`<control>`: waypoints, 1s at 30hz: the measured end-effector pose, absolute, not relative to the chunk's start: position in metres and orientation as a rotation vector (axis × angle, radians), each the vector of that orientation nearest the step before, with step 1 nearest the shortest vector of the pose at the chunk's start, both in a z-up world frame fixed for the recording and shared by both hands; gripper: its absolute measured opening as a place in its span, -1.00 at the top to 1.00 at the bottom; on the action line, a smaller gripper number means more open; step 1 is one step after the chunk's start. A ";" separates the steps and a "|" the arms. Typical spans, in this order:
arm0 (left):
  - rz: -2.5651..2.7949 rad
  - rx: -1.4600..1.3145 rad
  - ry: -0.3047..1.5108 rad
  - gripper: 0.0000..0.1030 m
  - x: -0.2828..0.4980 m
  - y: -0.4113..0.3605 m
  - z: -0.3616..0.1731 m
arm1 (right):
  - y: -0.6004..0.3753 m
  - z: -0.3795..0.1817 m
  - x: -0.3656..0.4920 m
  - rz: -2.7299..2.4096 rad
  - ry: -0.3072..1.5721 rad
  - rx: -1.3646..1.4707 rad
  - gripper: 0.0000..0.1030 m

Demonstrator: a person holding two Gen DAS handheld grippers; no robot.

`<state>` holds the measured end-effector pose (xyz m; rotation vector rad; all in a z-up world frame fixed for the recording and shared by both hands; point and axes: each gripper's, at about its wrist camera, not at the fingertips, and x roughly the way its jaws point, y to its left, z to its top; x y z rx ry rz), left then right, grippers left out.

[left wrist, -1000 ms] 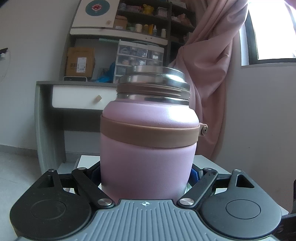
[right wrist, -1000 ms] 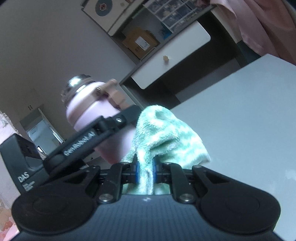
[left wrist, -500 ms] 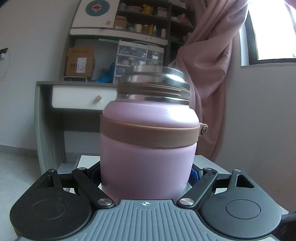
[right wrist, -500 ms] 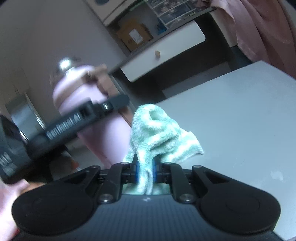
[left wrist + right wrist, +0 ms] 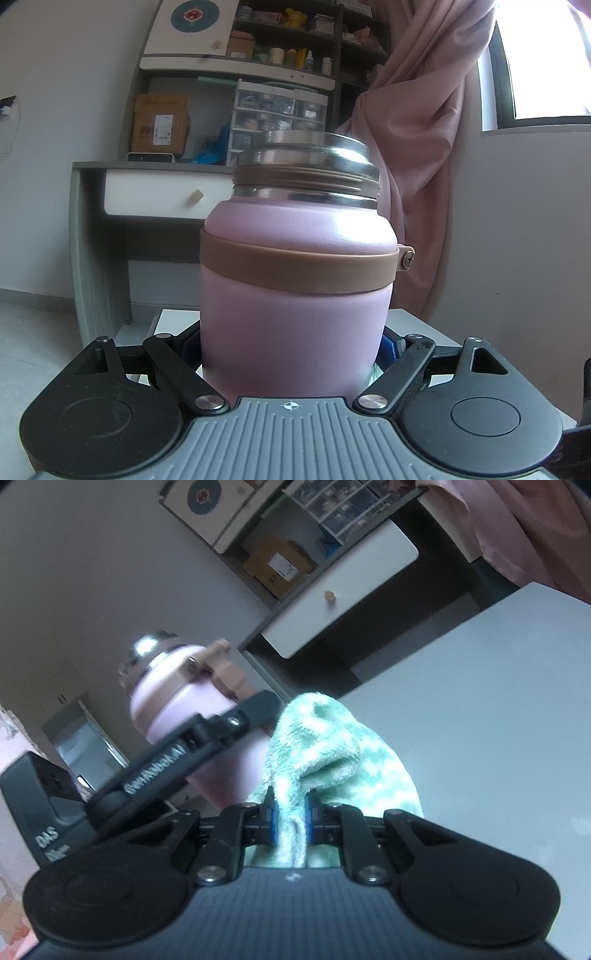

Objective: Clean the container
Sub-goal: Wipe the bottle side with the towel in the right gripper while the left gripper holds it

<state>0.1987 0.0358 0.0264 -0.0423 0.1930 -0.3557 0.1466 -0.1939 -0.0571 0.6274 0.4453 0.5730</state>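
Note:
A pink container (image 5: 295, 295) with a brown band and an open steel threaded mouth stands upright, filling the left wrist view. My left gripper (image 5: 291, 354) is shut on its lower body, one finger on each side. In the right wrist view the container (image 5: 173, 690) sits to the left, with the left gripper's finger (image 5: 207, 738) across it. My right gripper (image 5: 290, 821) is shut on a green-and-white fluffy cloth (image 5: 332, 753). The bunched cloth lies next to the container's lower right side and seems to touch it. A sliver of the cloth (image 5: 375, 374) shows by the left gripper's right pad.
A white table (image 5: 480, 709) spreads to the right of the cloth. Behind stand a grey desk with a white drawer (image 5: 155, 195), a cardboard box (image 5: 159, 123), cluttered shelves (image 5: 280, 103), a pink curtain (image 5: 424, 147) and a window (image 5: 543, 59).
The right gripper with the cloth shifted beside the container half a second ago and is back near where it was. The left gripper and container have not moved.

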 end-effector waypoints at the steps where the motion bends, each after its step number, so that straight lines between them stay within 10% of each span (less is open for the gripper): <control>1: -0.356 -0.042 0.193 -0.65 0.198 0.036 0.026 | -0.193 -0.059 0.146 0.565 0.451 0.616 0.74; 30: -0.366 -0.040 0.193 -0.65 0.196 0.039 0.023 | -0.192 -0.059 0.149 0.542 0.400 0.665 0.73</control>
